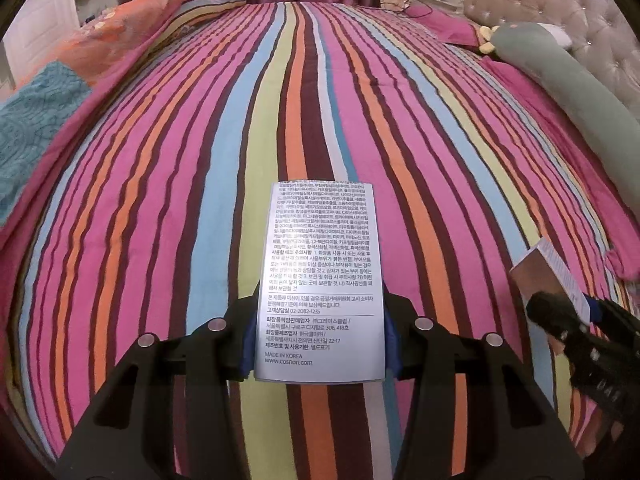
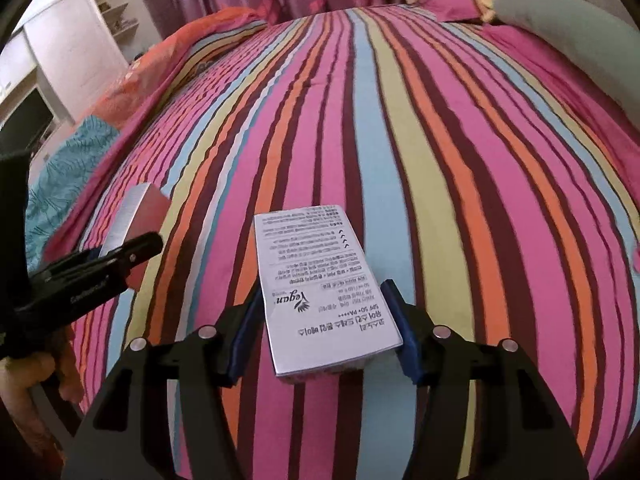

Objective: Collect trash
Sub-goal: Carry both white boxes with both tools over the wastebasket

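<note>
Two hand-held grippers hang over a bed covered by a striped bedspread (image 1: 320, 100) in pink, orange, blue, green and brown. Each gripper already carries one piece of trash: a small cosmetic carton.

In the left wrist view, the left gripper (image 1: 320, 344) has its fingers (image 1: 245, 344) pinching a silver box (image 1: 320, 280) by its two long sides. The box's long axis runs straight out from the fingers toward the far end of the bed, printed face up, and it is held clear above the bedspread.

In the right wrist view, the right gripper (image 2: 324, 336) has its fingers (image 2: 408, 344) closed against the sides of a second box (image 2: 320, 280), white with upside-down print. Its long axis also points away from the fingers, skewed slightly to the left. The left pad looks snug; contact at the right pad is harder to judge.

The two grippers are side by side, each visible at the edge of the other's view. No bin or bag appears in either view, so the drop-off place probably lies outside them.

A green bolster pillow (image 1: 560, 76) lies at the far right by the headboard.
</note>
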A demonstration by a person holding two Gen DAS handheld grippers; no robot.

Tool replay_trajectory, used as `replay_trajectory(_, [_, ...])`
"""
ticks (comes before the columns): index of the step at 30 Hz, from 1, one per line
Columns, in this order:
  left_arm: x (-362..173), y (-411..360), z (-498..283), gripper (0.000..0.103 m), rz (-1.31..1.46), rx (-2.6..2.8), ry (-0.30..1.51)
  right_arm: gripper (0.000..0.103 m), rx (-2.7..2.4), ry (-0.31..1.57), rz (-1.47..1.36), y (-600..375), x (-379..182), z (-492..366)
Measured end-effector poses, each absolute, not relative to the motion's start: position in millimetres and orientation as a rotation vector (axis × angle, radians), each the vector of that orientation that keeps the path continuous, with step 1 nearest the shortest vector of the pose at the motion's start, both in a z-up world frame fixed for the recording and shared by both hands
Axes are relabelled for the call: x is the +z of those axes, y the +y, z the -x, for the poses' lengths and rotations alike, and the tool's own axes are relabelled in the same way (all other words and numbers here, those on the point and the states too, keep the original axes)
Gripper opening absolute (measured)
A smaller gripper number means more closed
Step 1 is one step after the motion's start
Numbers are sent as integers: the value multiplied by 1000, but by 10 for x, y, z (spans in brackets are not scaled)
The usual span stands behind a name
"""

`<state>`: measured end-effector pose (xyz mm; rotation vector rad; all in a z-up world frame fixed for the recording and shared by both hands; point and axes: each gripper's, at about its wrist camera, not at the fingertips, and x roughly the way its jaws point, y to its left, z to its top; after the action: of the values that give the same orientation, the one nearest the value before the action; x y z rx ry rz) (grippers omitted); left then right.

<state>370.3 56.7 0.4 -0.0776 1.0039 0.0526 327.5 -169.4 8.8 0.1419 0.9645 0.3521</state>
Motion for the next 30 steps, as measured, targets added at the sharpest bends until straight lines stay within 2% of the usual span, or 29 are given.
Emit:
replay_trajectory(17, [124,379,-1968,47,27,-52,1002,54,347,1007,-249,-1939,92,-1911])
replay_trajectory(30, [-156,276,-896,47,30,-95,1082,53,402,1099,-328,-1938,-95,-1025])
